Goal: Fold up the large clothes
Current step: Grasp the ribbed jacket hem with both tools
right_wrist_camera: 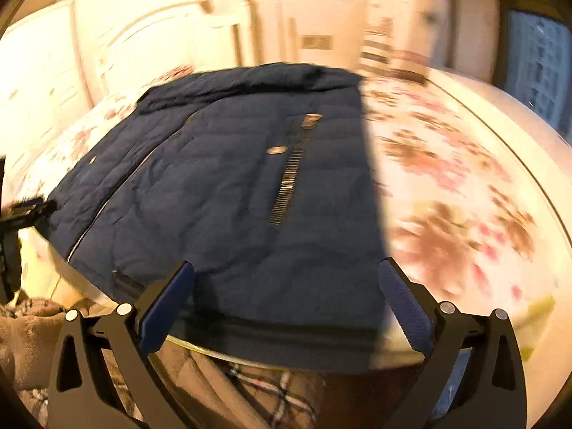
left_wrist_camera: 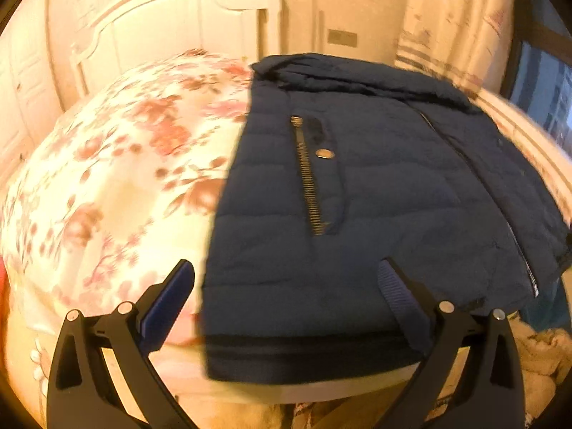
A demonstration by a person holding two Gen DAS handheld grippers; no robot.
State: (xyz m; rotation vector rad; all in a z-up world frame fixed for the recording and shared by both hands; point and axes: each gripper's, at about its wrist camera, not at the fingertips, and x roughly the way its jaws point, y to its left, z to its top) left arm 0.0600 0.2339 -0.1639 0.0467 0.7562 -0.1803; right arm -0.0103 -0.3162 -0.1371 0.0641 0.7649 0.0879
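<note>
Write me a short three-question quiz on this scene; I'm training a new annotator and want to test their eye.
1. True or false: the left hand-held gripper is shut on the jacket.
2. What does the jacket lie on?
A. a floral bedspread
B. a wooden floor
C. a chair
3. Fill in: the right hand-held gripper hovers near the jacket's ____ edge, the one closest to the camera.

Key: 1 false, both grippers are open and empty; 2 A; 3 bottom (hem).
</note>
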